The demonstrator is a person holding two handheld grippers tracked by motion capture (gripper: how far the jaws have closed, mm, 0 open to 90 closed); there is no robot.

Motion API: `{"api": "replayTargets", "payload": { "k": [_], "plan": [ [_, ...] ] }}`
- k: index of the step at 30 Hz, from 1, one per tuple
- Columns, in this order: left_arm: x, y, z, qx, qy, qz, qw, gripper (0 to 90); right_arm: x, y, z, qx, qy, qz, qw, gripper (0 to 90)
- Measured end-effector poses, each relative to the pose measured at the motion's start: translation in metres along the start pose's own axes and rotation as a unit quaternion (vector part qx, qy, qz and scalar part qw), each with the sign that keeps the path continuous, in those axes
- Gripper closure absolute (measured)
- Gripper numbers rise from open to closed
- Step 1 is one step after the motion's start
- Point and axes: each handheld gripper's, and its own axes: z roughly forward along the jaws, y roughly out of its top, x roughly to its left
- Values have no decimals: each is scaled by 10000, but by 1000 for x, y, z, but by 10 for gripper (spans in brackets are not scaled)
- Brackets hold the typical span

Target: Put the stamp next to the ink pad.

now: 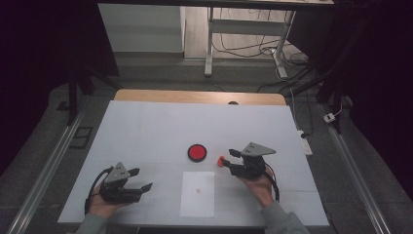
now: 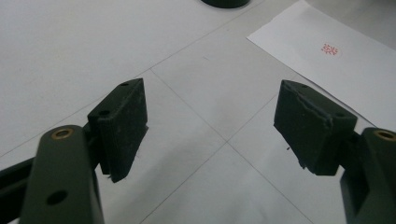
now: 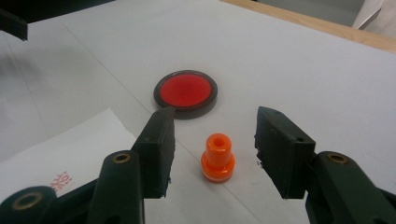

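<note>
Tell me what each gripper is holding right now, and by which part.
Nothing is held. The orange stamp stands upright on the table between the right gripper's open fingers, untouched. The left gripper is open and empty.

The small red printed mark (image 1: pixel 197 190) on the white sheet of paper (image 1: pixel 197 204) is too small to read in the high view; in the left gripper view it (image 2: pixel 330 49) shows as a dotted red pattern, its design illegible. That view's top edge cuts off the round black-rimmed red ink pad (image 2: pixel 225 3), leaving a dark sliver. In the right gripper view the mark (image 3: pixel 60 181) lies partly behind the near jaw, and the paper (image 3: pixel 70 149) runs off the left edge. The small dark object (image 1: pixel 233 103) at the table's far wooden edge cannot be identified.
</note>
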Motion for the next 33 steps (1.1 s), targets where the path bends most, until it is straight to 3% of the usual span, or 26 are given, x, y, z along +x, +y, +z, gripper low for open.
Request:
{"api": "replayTargets", "payload": {
  "k": [11, 25, 33],
  "plan": [
    [-3, 1, 0, -32, -13, 5, 10000, 259, 2, -9, -36, -139, -149, -78, 9998, 439],
    [-3, 1, 1, -10, -40, 15, 10000, 259, -10, -44, -88, -19, -444, -89, 9990, 415],
    [-2, 1, 2, 5, -49, 13, 10000, 260, -16, -62, -105, 126, -526, -100, 9985, 415]
  ]
}}
